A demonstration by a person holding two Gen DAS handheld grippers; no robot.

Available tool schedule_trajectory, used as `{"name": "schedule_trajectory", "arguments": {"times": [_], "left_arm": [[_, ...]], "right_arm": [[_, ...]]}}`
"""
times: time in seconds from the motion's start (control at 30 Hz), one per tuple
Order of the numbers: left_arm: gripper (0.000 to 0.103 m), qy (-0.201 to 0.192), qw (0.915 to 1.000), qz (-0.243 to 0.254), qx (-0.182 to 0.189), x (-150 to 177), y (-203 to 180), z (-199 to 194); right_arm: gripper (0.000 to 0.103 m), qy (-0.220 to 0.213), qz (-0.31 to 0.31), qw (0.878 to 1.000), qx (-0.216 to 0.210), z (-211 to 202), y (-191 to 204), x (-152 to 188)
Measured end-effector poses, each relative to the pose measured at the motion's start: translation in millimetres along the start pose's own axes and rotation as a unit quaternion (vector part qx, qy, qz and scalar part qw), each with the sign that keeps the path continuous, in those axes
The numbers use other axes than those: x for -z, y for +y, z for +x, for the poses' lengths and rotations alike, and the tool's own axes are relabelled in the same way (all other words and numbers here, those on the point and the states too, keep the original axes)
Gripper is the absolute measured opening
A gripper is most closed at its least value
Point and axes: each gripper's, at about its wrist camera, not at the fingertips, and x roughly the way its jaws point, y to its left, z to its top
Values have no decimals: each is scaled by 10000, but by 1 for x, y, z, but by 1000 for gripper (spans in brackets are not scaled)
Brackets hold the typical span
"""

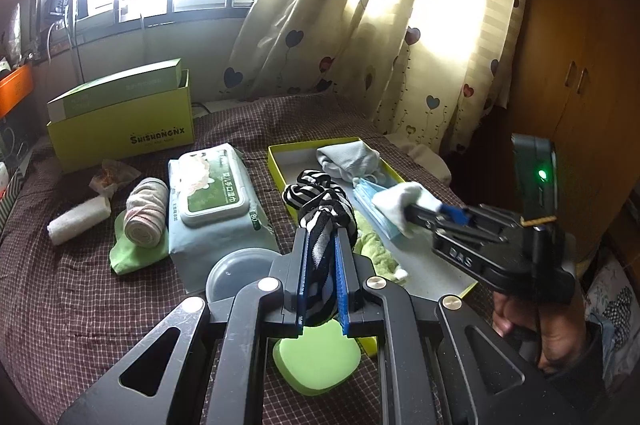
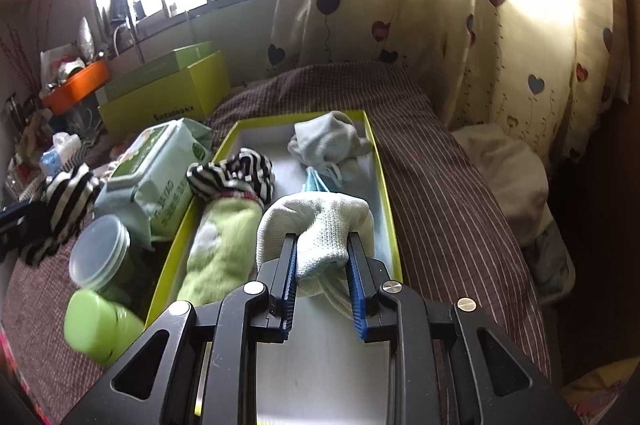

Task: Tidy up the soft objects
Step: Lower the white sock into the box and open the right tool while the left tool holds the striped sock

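Note:
My left gripper (image 1: 322, 231) is shut on a black-and-white striped sock (image 1: 326, 213), held just above the near left edge of a yellow-green tray (image 1: 280, 161) on the bed. My right gripper (image 2: 322, 241) is shut on a pale mint sock (image 2: 320, 225) and hovers over the tray (image 2: 382, 177). From the left wrist view it (image 1: 412, 215) reaches in from the right. In the tray lie a second striped sock (image 2: 236, 173), a green fuzzy sock (image 2: 220, 249), a pale blue sock (image 2: 328, 139) and blue face masks (image 1: 372, 209).
Left of the tray stand a wet-wipes pack (image 1: 212, 201), a clear-lidded jar (image 1: 236, 273) and a green-lidded container (image 1: 316, 361). Further left are a rolled towel (image 1: 146, 213) on a green cloth (image 1: 132, 253), a white roll (image 1: 78, 219) and a green box (image 1: 120, 129). A hand (image 1: 556, 337) grips the right tool.

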Motion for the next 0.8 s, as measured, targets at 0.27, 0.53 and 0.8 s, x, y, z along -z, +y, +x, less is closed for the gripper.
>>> {"name": "schedule_trajectory", "arguments": {"times": [0.27, 0.53, 0.8], "left_arm": [[12, 91, 9998, 107, 153, 1, -10, 8], [12, 280, 9987, 239, 360, 1, -27, 20], [12, 507, 9964, 410, 551, -2, -48, 40]], "right_arm": [[22, 25, 20, 10000, -49, -24, -2, 14], [28, 509, -104, 9986, 7, -28, -5, 45], [46, 203, -223, 9995, -43, -45, -3, 47]]}}
